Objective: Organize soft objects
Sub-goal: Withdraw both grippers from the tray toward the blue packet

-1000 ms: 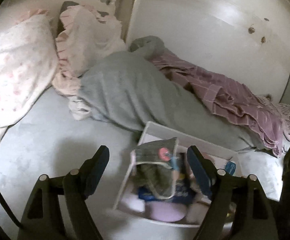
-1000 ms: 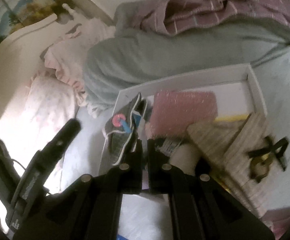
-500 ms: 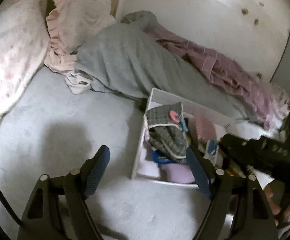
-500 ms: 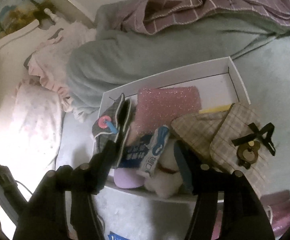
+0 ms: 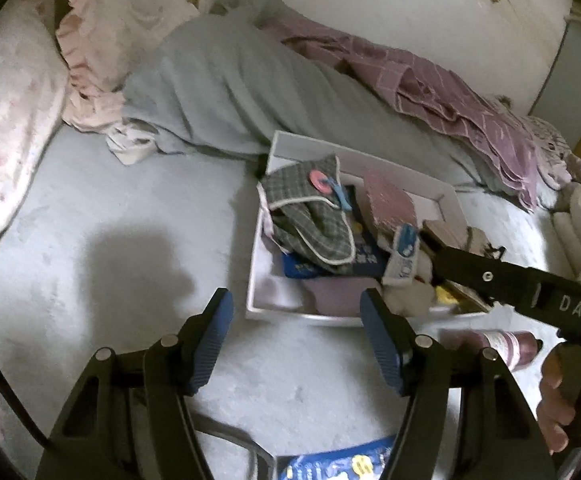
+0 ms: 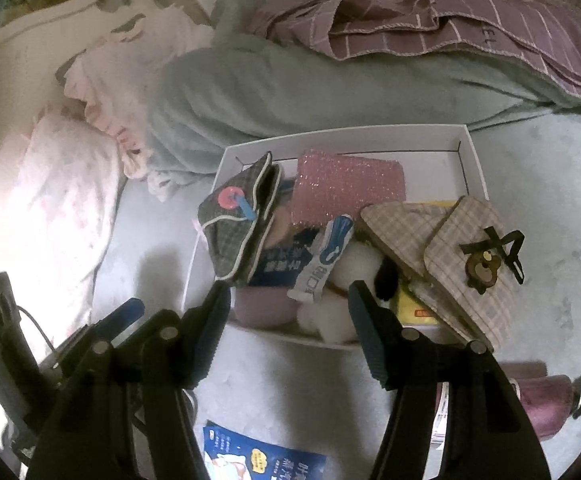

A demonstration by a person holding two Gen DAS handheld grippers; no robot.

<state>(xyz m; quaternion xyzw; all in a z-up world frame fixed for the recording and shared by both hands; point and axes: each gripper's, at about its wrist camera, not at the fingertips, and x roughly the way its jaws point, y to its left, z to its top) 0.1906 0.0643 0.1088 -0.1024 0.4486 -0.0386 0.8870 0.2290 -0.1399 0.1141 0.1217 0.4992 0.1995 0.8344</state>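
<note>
The white box (image 6: 472,160) sits on the pale bedcover in front of a long grey-green blanket (image 6: 290,88), with a purple checked blanket (image 6: 450,12) heaped behind that. Inside the box, the biggest soft item is the beige plaid pouch (image 6: 450,256) with a bear charm, slumped over the box's right side; it looks light and floppy, best pinched at a folded edge away from the charm. At the box's left end stands the grey plaid pouch (image 6: 234,236) with a pink button, limp cloth that should crush easily, so its piped rim seems the safest hold. Behind the middle of the box lies a pink glittery sponge (image 6: 348,186), springy and likely featherlight. A white plush toy (image 6: 338,308) rests against the near wall, soft enough to grip anywhere. Beside it, a small tube (image 6: 322,264) leans across blue packets and may be slick. The right gripper (image 6: 288,300) hovers just in front of the box's near wall, jaws parted and empty. The left gripper (image 5: 296,314), by the box's near left corner, is closing with nothing between its pads.
</note>
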